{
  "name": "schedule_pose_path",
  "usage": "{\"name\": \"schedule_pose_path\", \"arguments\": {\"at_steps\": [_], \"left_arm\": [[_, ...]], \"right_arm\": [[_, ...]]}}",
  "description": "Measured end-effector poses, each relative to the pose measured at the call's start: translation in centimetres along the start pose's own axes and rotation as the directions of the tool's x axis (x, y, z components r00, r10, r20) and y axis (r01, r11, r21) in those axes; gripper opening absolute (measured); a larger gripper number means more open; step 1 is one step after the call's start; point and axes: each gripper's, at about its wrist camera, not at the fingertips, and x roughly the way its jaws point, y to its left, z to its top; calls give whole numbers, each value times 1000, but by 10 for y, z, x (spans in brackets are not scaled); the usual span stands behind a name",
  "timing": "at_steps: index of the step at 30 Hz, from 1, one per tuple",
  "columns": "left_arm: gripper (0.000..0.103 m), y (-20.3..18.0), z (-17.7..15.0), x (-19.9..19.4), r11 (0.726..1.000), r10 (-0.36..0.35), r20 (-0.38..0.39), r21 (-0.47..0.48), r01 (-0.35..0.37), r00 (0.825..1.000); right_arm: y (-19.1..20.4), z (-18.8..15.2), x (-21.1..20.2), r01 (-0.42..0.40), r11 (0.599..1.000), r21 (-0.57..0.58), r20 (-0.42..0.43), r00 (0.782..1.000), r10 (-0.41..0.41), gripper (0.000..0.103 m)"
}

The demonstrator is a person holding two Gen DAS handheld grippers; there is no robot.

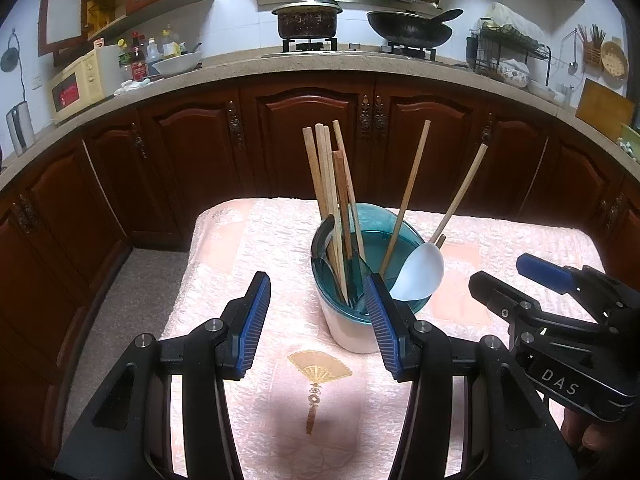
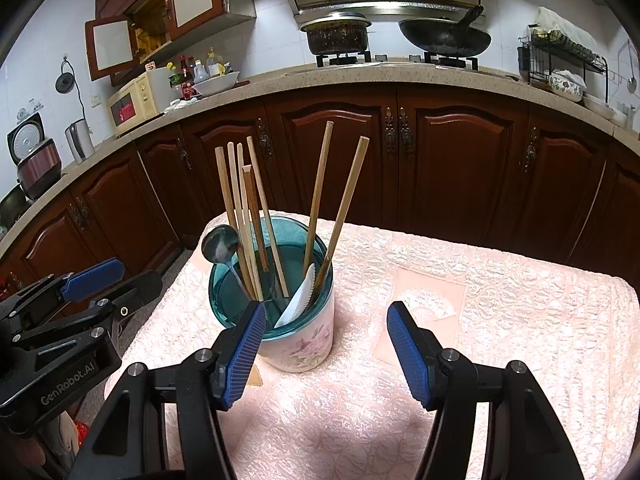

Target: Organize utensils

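Both grippers hang open and empty over your cloth-covered counter (image 2: 500,280).

Your left gripper (image 1: 318,320) and right gripper (image 2: 324,352) spread their ribbed blue pads wide, gripping nothing. Between them stands the round utensil holder (image 2: 296,344), floral ceramic with a translucent teal rim, holding slim wooden chopsticks (image 2: 244,216), a shiny metal ladle (image 2: 219,245) and a smooth white plastic spoon (image 1: 420,274).

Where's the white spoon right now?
The white spoon stands in the holder on the table, bowl up against the rim on the right side, beside two chopsticks.
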Motion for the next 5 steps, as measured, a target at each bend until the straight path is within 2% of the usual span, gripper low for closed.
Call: {"name": "schedule_pose_path", "arguments": {"at_steps": [5], "left_arm": [[49,-3,-3,4,1000,-16,9,20,16,1000]], "right_arm": [[-16,-7,5,29,999,16,-15,999,-28,61]]}}
